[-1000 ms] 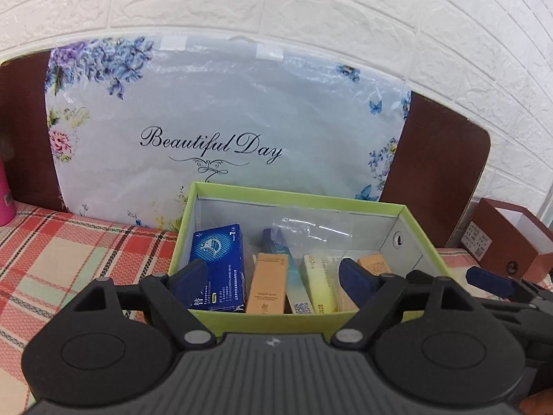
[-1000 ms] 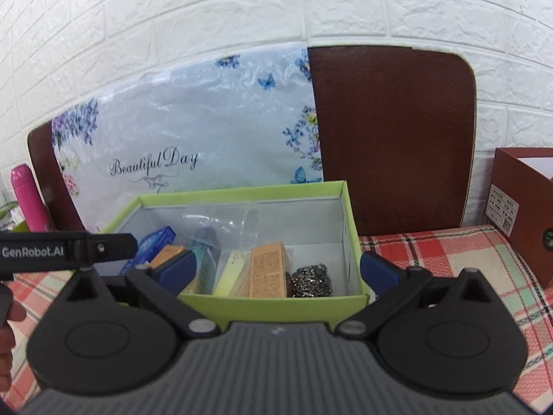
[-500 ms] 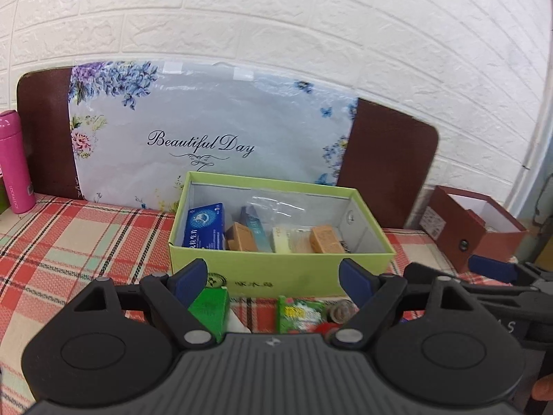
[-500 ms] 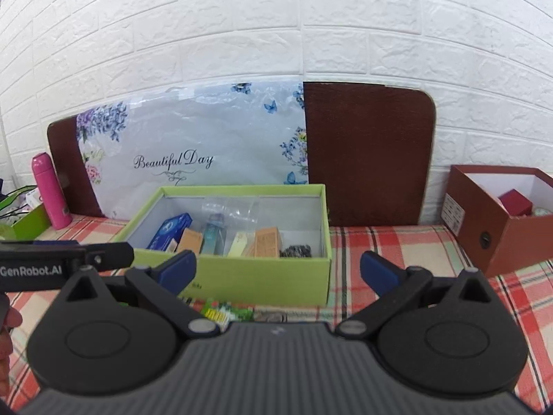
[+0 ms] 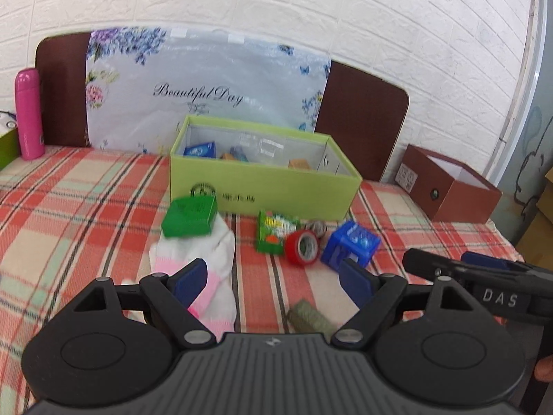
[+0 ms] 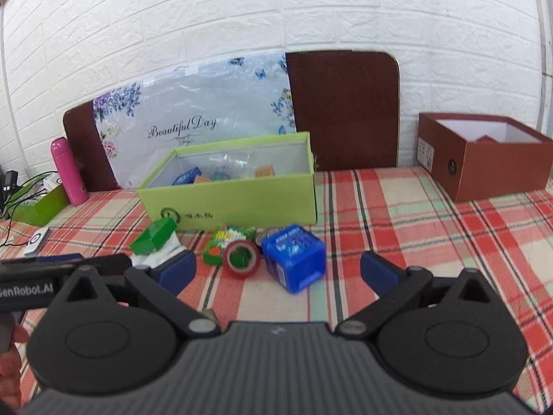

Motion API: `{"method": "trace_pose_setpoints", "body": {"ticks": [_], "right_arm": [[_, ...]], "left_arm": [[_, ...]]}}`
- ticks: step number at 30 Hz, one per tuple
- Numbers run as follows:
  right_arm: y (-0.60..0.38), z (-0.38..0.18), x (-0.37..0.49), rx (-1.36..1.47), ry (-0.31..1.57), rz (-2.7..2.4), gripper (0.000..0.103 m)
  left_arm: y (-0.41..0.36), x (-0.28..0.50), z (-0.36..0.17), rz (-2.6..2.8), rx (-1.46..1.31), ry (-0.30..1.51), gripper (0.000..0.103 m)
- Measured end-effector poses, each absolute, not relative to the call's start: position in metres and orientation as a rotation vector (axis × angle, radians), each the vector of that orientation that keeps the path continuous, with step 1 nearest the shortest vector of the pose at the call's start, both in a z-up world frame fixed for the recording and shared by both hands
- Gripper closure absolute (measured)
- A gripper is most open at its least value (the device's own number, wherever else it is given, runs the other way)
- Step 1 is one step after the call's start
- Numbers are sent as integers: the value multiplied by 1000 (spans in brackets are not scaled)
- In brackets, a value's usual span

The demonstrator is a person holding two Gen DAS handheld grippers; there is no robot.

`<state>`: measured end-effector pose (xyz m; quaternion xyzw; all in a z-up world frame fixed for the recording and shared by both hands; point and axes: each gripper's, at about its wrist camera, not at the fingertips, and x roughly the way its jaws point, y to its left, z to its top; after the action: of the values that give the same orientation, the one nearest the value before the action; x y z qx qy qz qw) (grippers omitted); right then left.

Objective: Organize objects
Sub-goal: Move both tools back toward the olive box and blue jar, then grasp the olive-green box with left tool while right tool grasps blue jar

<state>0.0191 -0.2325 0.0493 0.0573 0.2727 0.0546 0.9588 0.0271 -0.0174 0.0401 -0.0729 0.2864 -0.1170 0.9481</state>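
Claws, left [image 5: 273, 282] and right [image 6: 278, 273], gape empty before green box [image 6: 238, 195], ready for loose blue cube [image 6: 293, 257].

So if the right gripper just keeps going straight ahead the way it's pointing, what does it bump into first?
Most likely the blue cube box, which lies between the open fingers of the right gripper and a little ahead. The red tape roll sits just left of that line. Depth is uncertain.

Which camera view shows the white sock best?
The left wrist view: the sock lies spread out beneath the green box. The right wrist view shows only a white scrap behind a finger.
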Motion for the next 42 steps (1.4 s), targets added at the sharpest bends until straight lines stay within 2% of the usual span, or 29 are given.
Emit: {"method": "trace_pose_setpoints", "body": {"ticks": [12, 16, 19, 21, 23, 24, 25, 31, 37, 40, 42], "right_arm": [[-248, -6, 10, -13, 590, 52, 0], [-253, -16, 10, 2, 604, 53, 0], [-258, -21, 10, 23, 610, 38, 0], [-264, -23, 11, 36, 614, 28, 0], [-269, -24, 11, 45, 616, 15, 0], [-271, -24, 10, 52, 612, 13, 0], [-274, -24, 10, 61, 606, 16, 0], [-271, -18, 23, 69, 549, 128, 0], [-252, -15, 67, 21, 514, 211, 6], [-249, -16, 84, -2, 508, 208, 8], [-249, -17, 92, -5, 507, 202, 11]], "left_arm": [[-21, 20, -2, -247, -168, 693, 16], [-36, 29, -8, -286, -201, 708, 25], [-52, 41, -13, -297, -203, 723, 27], [-61, 51, -18, -295, -204, 736, 34], [-66, 59, -24, -290, -208, 748, 47], [-67, 62, -28, -294, -200, 763, 63], [-66, 64, -31, -313, -198, 772, 64], [-47, 57, -24, -295, -94, 762, 66], [-24, 58, -24, -306, -285, 802, 65], [-40, 63, -21, -327, -307, 798, 58], [-56, 67, -23, -340, -273, 791, 58]]}}
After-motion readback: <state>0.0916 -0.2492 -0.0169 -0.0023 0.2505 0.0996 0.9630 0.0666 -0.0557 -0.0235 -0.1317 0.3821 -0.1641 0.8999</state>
